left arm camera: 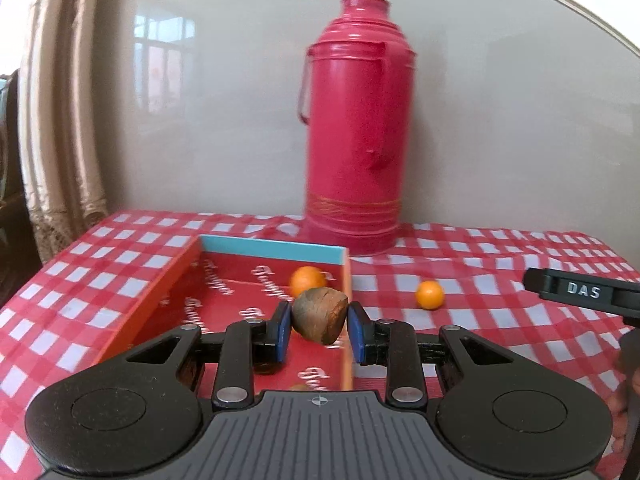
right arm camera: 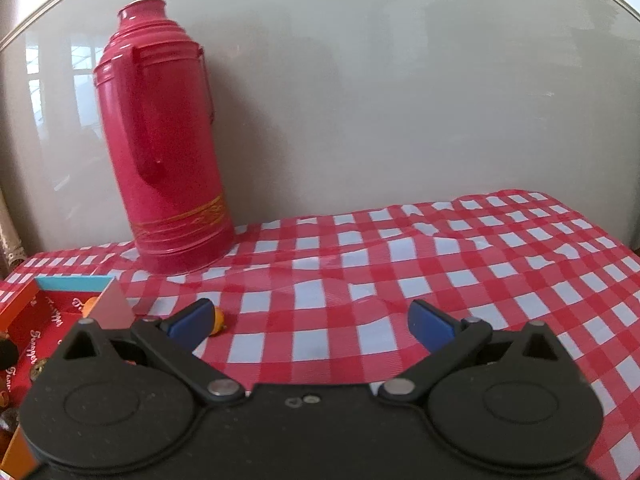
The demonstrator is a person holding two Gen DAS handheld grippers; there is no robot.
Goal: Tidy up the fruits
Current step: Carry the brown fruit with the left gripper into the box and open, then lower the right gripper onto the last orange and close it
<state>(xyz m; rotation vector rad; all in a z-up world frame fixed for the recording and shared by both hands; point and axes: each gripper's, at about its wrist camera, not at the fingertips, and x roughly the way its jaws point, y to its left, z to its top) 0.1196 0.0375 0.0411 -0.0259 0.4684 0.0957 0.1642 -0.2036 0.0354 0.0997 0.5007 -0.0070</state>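
My left gripper [left arm camera: 319, 326] hangs over the red cardboard box [left arm camera: 158, 296]. A brown fruit [left arm camera: 319, 314] sits between its blue pads [left arm camera: 282, 332]; a narrow gap shows on each side, so the jaws stand slightly apart from it. An orange [left arm camera: 306, 280] lies inside the box at the far right. A second small orange [left arm camera: 429, 295] lies on the checked cloth right of the box; in the right wrist view it [right arm camera: 218, 320] is mostly hidden behind the left finger. My right gripper [right arm camera: 310, 322] is open and empty above the cloth.
A tall red thermos [left arm camera: 352, 136] stands behind the box against the wall, also in the right wrist view [right arm camera: 164, 140]. The red-and-white checked tablecloth [right arm camera: 440, 264] covers the table. Several dark fruits [right arm camera: 8, 354] lie in the box. The right gripper's finger [left arm camera: 580, 292] enters the left wrist view.
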